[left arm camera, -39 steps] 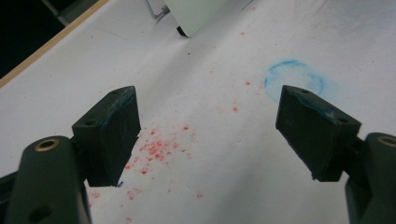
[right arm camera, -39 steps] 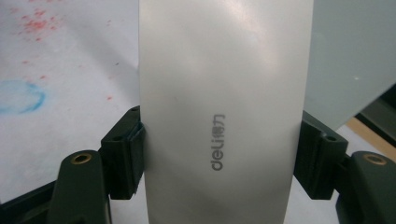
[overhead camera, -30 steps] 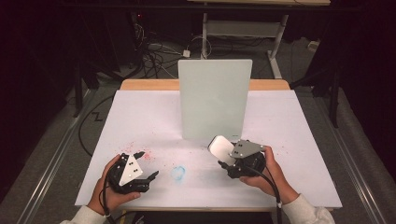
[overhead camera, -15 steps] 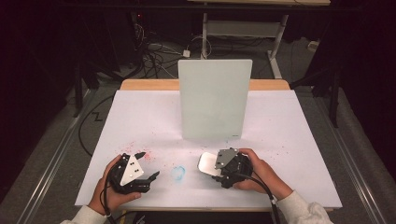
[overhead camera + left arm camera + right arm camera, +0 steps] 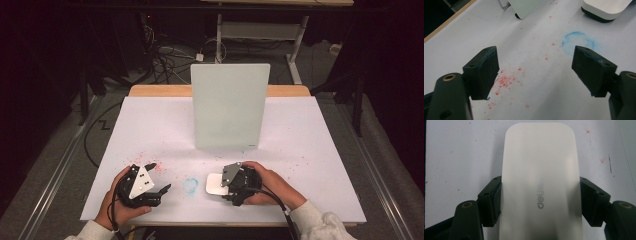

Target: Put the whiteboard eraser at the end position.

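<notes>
A white eraser (image 5: 540, 157) with grey lettering lies flat on the white table sheet (image 5: 150, 125), near the front edge (image 5: 212, 184). My right gripper (image 5: 223, 185) points left over it. Its jaws have just been opening a little, and the eraser is still between them, with both pads against its long sides (image 5: 540, 200). My left gripper (image 5: 159, 176) rests at the front left, held in a hand, jaws wide apart and empty (image 5: 535, 72). The eraser's end (image 5: 606, 8) sits beyond its right jaw.
A pale upright whiteboard panel (image 5: 230, 105) stands mid-table behind the grippers. A faint blue ring smear (image 5: 190, 185) marks the sheet between the two grippers, and red specks (image 5: 504, 81) are scattered by the left gripper. Cables and desk legs lie on the dark floor behind.
The right hand has carried the eraser leftward and down from near the panel's foot to the sheet close to the blue ring. The left gripper has stayed still.
</notes>
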`<state>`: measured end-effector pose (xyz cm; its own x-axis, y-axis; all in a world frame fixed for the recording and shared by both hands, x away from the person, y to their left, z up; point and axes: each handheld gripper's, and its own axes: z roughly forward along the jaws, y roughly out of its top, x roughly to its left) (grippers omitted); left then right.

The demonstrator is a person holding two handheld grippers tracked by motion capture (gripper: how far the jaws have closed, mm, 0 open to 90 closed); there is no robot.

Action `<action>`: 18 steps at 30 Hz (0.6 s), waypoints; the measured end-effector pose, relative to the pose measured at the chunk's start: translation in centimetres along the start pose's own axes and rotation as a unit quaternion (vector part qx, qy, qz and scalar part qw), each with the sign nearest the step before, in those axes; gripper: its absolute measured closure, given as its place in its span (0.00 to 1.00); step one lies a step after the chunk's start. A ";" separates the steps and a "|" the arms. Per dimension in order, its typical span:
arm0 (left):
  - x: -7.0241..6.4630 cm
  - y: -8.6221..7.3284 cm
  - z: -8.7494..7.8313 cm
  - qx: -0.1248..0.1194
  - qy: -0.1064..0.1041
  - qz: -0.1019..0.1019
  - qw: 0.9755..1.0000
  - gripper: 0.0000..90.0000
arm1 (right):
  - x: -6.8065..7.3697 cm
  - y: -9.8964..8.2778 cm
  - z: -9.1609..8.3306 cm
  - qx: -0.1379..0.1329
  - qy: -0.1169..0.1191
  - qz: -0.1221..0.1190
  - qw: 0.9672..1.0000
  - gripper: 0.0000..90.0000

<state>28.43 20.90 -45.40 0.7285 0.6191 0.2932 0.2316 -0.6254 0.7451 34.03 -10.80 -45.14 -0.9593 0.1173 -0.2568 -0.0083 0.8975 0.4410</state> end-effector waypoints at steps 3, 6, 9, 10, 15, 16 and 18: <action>0.0 0.0 0.0 0.000 -0.001 0.000 1.000 0.24 | -0.2 -0.2 -0.8 -0.036 -0.008 0.028 0.999 0.28; 0.0 0.0 0.0 -0.001 -0.001 0.000 1.000 0.24 | -0.3 -0.4 -1.7 -0.061 -0.016 0.037 0.997 0.28; 0.0 0.0 -0.1 -0.002 0.000 0.000 1.000 0.24 | -0.3 -0.8 -2.6 -0.079 -0.041 0.046 0.995 0.30; 0.1 0.0 -0.1 -0.002 0.000 -0.001 1.000 0.24 | -0.4 -1.0 -2.8 -0.085 -0.044 0.050 0.994 0.30; 0.2 0.1 -0.1 -0.006 0.001 -0.004 1.000 0.23 | -1.0 -1.9 -4.2 -0.113 -0.107 0.084 0.984 0.28; 0.2 0.1 -0.1 -0.006 0.002 -0.004 1.000 0.23 | -1.1 -2.2 -4.5 -0.120 -0.124 0.092 0.981 0.28; 0.2 0.1 -0.1 -0.007 0.002 -0.004 1.000 0.23 | -1.4 -2.7 -5.1 -0.134 -0.145 0.107 0.974 0.28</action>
<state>28.53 20.99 -45.20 0.7238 0.6265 0.2893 0.2293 -0.6137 0.7555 33.95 -15.57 -41.62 -0.8271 0.4402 -0.3495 0.0731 0.7007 0.7097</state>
